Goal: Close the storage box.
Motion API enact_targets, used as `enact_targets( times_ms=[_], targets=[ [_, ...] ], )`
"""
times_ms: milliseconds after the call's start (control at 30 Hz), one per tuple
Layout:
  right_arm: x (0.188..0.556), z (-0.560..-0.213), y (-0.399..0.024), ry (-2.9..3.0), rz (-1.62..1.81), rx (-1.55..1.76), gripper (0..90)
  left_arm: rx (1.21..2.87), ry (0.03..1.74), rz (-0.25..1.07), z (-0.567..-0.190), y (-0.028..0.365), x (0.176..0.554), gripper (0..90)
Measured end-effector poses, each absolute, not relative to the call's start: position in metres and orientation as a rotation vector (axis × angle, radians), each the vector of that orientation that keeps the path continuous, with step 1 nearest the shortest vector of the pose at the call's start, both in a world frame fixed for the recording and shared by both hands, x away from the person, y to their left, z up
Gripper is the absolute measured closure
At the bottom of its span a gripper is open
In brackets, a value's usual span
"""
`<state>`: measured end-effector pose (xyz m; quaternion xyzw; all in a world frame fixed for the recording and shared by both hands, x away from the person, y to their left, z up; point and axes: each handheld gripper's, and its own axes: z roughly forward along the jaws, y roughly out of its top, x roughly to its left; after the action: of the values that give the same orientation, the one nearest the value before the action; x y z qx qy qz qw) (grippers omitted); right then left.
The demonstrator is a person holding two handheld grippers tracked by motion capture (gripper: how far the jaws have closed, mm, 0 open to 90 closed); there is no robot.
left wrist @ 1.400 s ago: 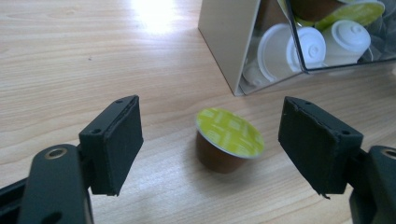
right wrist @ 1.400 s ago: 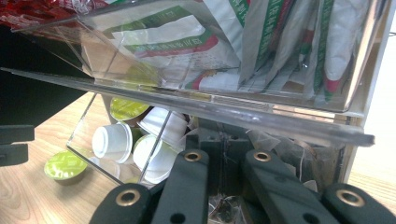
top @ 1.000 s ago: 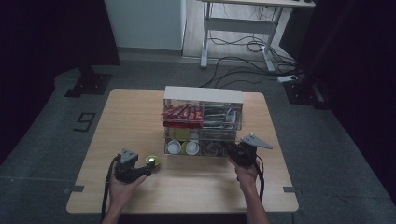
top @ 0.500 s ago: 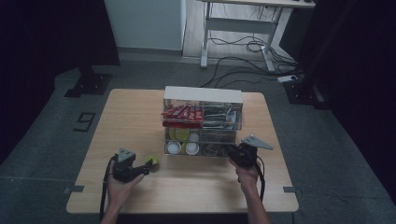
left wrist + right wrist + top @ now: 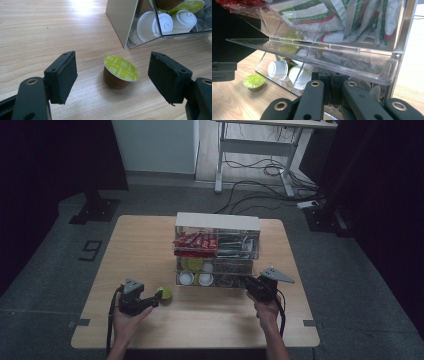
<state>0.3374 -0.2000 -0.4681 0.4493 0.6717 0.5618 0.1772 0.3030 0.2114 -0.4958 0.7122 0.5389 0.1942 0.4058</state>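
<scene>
Wooden rectangular table (image 5: pixel 150 250), pale, bearing at centre a clear acrylic two-tier organiser (image 5: pixel 217 250): red packets above, white and green capsules below. At seven o'clock of that organiser, left hand (image 5: pixel 125 322) flat near the table edge, left gripper (image 5: pixel 152 299) levelled toward three o'clock, jaws spread wide either side of a brown coffee capsule with lime-green foil lid (image 5: pixel 120 72), untouched, upright on the wood. At five o'clock, right hand (image 5: pixel 267 312), right gripper (image 5: pixel 248 285) pressed against the lower drawer front, jaws fully closed.

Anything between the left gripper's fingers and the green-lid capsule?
No. In the left gripper view the capsule stands on bare table between the open fingers, touching neither.
</scene>
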Motion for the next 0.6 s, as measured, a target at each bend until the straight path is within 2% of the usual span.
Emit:
enact_targets(
  times_ms=[600],
  targets=[
    [0.33,-0.482,-0.203,1.933,1.553,1.316,89.3,1.814,1.355,0.477,-0.498,0.21,0.303,23.6]
  ],
)
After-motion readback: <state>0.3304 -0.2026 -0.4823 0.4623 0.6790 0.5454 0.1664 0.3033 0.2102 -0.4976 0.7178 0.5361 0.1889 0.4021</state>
